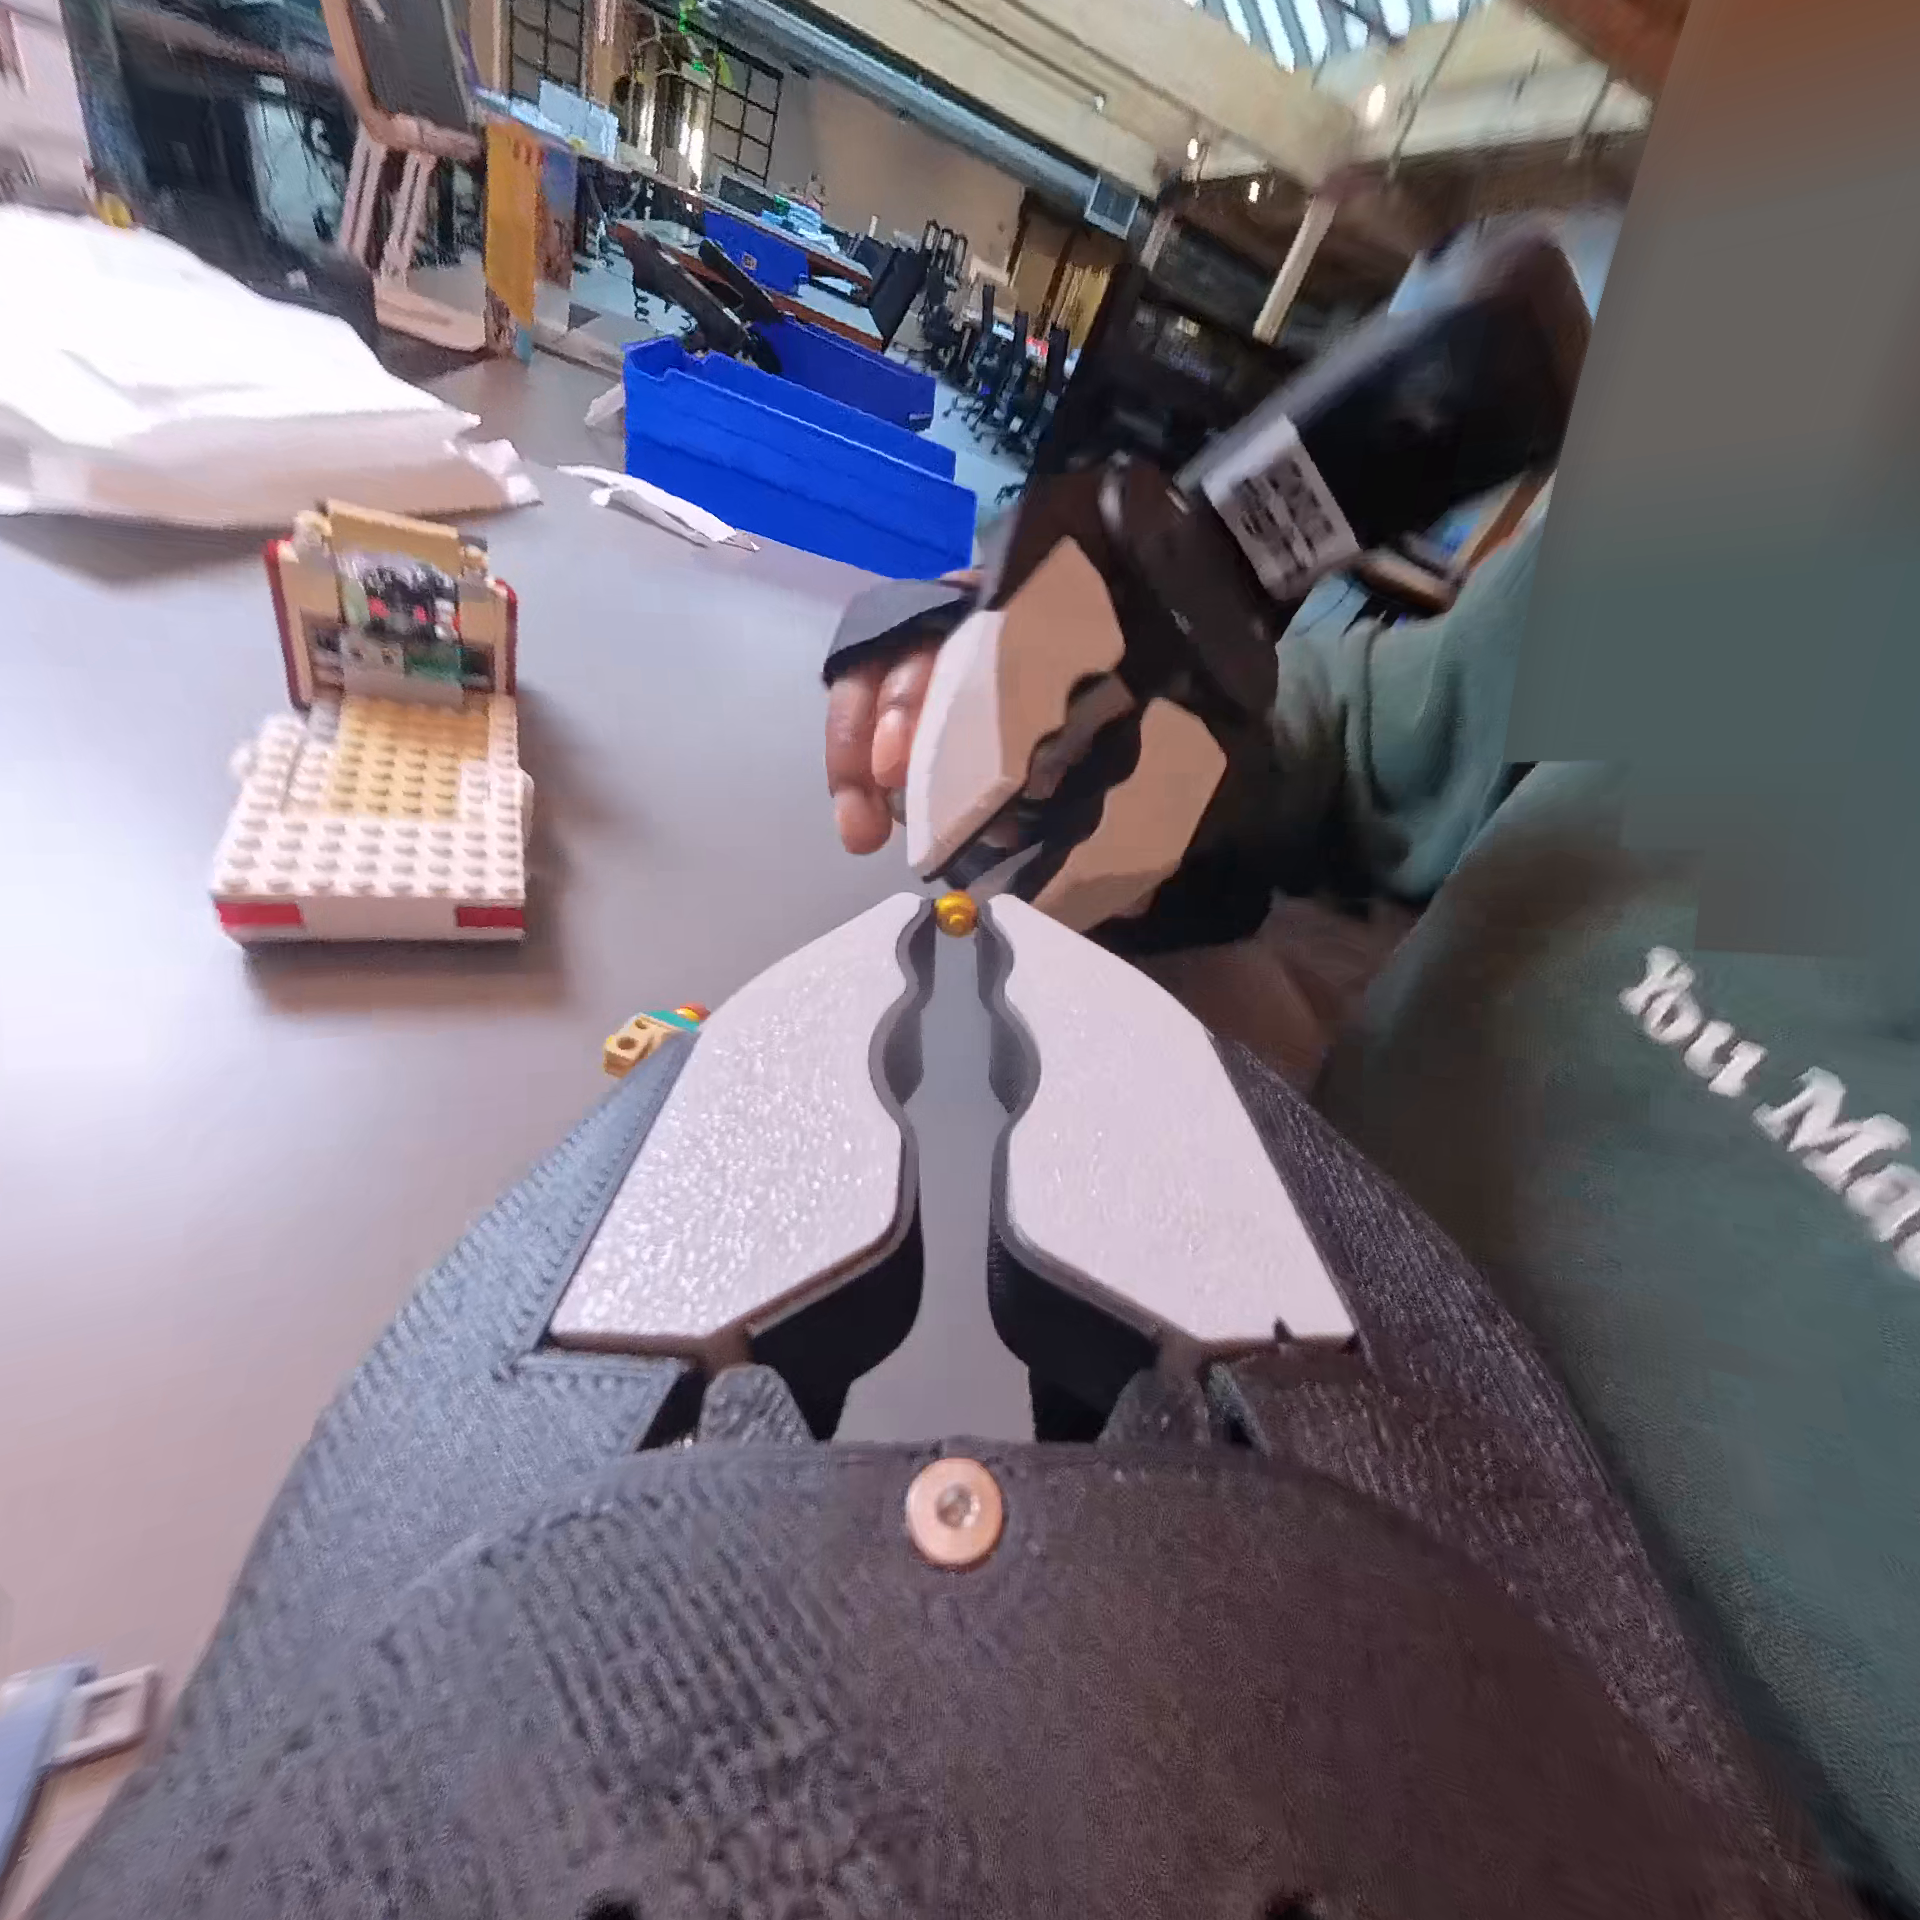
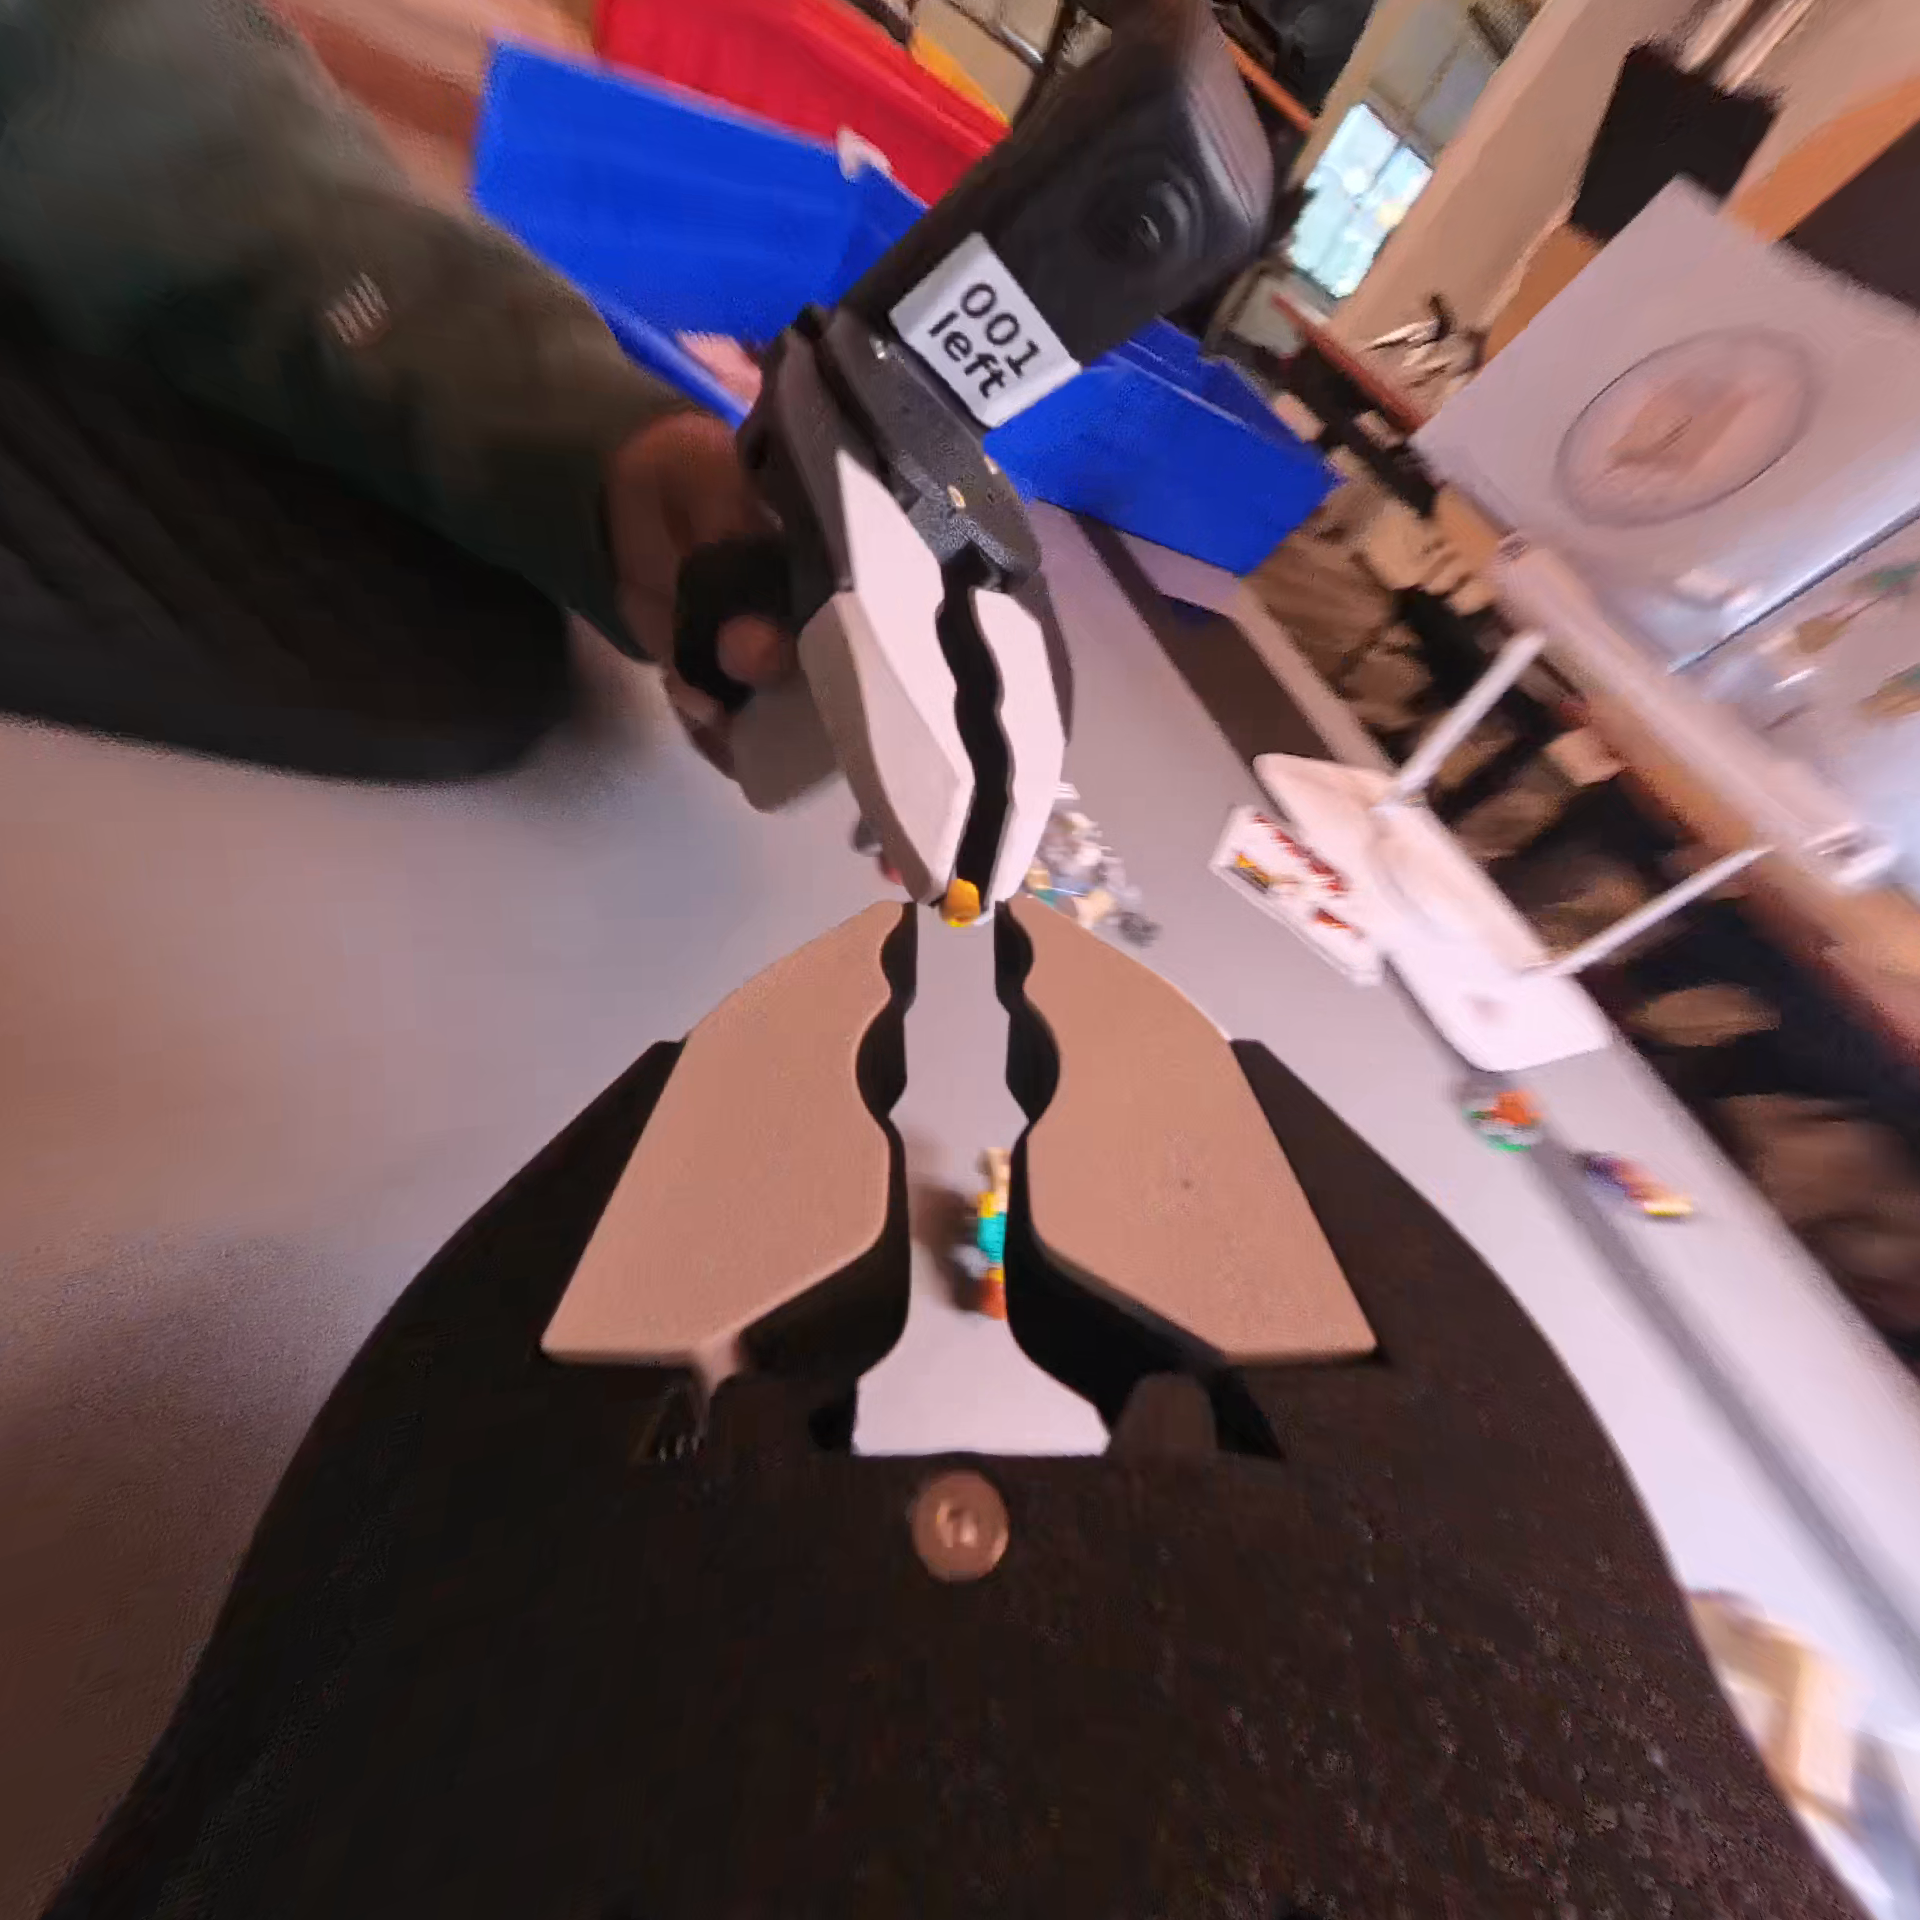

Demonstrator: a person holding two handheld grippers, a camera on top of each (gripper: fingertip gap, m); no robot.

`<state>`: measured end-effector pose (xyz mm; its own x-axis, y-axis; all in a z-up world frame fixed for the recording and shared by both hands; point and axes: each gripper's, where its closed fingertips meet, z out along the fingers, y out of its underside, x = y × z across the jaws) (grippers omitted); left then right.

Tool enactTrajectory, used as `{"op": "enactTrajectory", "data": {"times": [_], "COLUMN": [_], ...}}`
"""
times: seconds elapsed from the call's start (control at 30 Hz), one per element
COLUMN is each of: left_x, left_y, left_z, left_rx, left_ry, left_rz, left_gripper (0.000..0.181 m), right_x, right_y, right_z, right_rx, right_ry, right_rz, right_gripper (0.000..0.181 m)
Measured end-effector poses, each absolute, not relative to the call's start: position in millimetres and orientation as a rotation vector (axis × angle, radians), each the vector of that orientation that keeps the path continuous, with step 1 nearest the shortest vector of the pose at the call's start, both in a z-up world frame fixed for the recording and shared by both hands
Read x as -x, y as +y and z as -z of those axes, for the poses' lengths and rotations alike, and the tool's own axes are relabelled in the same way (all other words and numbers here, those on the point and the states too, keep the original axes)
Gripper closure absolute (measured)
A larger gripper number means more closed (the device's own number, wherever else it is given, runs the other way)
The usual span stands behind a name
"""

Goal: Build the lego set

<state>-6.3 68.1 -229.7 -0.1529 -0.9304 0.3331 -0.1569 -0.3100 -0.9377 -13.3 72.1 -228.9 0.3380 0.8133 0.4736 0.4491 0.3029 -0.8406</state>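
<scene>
I hold two tongs and one loose part between them. Far left on the grey table (image 1: 156,1195) lies a heap of white bags (image 1: 187,384). Right of it stands the one lego build (image 1: 379,748), a white and tan studded base with a red-edged wall upright at its far end, well apart from my tools. Nearer me, one small tan and orange piece (image 1: 652,1032) lies just beside my left finger. My left tongs (image 1: 956,916) are closed almost fully, pinching a small orange stud (image 1: 955,911) at the very tips, above the table. My right tongs (image 2: 956,927) meet them tip to tip from the right, parted only a narrow slit and gripping nothing (whether they touch the stud I cannot tell). Through that slit, one bright little figure (image 2: 987,1236) lies on the table. Behind, two blue bins (image 1: 790,457) stand at the far edge. To the right lie a clump of loose parts (image 2: 1091,878), a booklet (image 2: 1288,883), a white router (image 2: 1455,935) and two more small pieces near the table's edge. The table between the build and the tongs is open.
</scene>
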Motion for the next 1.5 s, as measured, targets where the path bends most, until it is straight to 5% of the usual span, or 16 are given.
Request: {"op": "enactTrajectory", "data": {"times": [0.27,0.73,0.9,1.13,1.5], "left_x": [9,6,8,9,2], "left_y": [62,57,68,81,65], "left_z": [230,229,225,217,217], "left_rx": [1.159,0.953,1.184,1.572,1.632], "left_ry": [1.469,1.523,1.387,0.983,0.912], "left_rz": [1.032,0.704,1.04,1.81,2.05], "left_gripper": [0.174,0.174,0.165,0.165,0.172], "right_x": [7,18,14,10,12], "right_y": [61,56,65,72,72], "right_z": [222,229,227,227,219], "right_rx": [1.621,1.762,1.686,1.345,1.11], "right_ry": [-1.0,-0.8,-0.864,-1.183,-1.256], "right_rz": [-1.32,-1.726,-1.503,-0.578,-0.114], "right_gripper": [0.164,0.174,0.174,0.174,0.174]}}
